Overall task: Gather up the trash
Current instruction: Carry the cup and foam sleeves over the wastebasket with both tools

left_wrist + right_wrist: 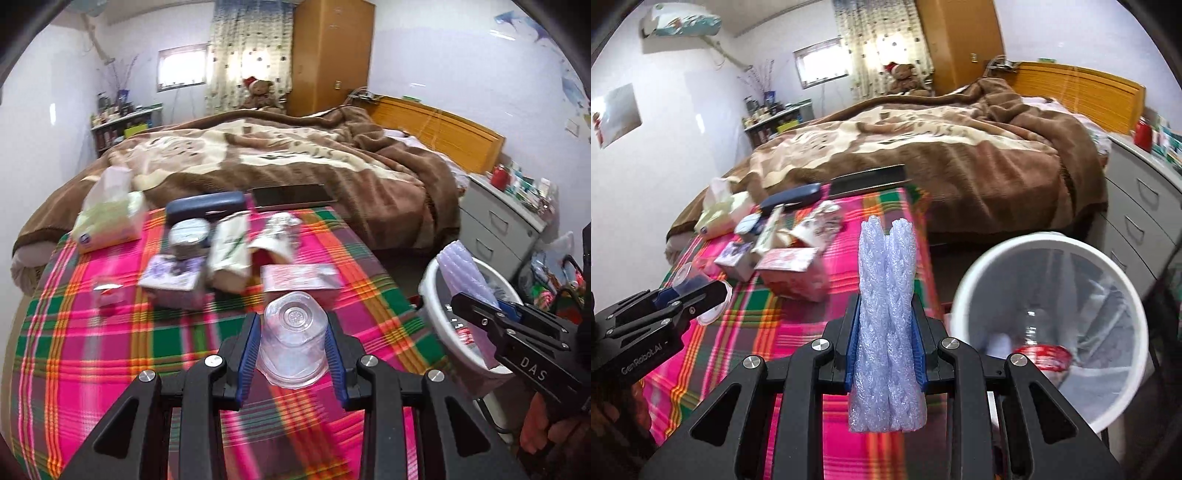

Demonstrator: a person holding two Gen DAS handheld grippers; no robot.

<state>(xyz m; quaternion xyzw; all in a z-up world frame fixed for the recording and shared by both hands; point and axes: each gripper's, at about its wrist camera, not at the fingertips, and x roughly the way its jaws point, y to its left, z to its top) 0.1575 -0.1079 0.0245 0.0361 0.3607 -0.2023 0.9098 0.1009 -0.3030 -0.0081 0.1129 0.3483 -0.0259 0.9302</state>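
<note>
My left gripper [292, 345] is shut on a clear plastic cup [293, 339], held bottom-forward above the plaid table [110, 369]. My right gripper [886, 343] is shut on a folded piece of pale blue foam netting [886, 321], at the table's right edge beside the white trash bin [964, 295]. The bin holds a clear bottle with a red label [1041, 354]. In the left wrist view the right gripper [476, 306] and its netting [461, 269] are over the bin [439, 314]. The left gripper [701, 291] shows at left in the right wrist view.
On the table lie a tissue pack [107, 221], a dark case [205, 206], a tin [188, 236], small boxes [173, 277], a paper cup [273, 243] and a pink packet [299, 277]. A bed [295, 158] lies behind. A grey drawer unit [498, 225] stands right.
</note>
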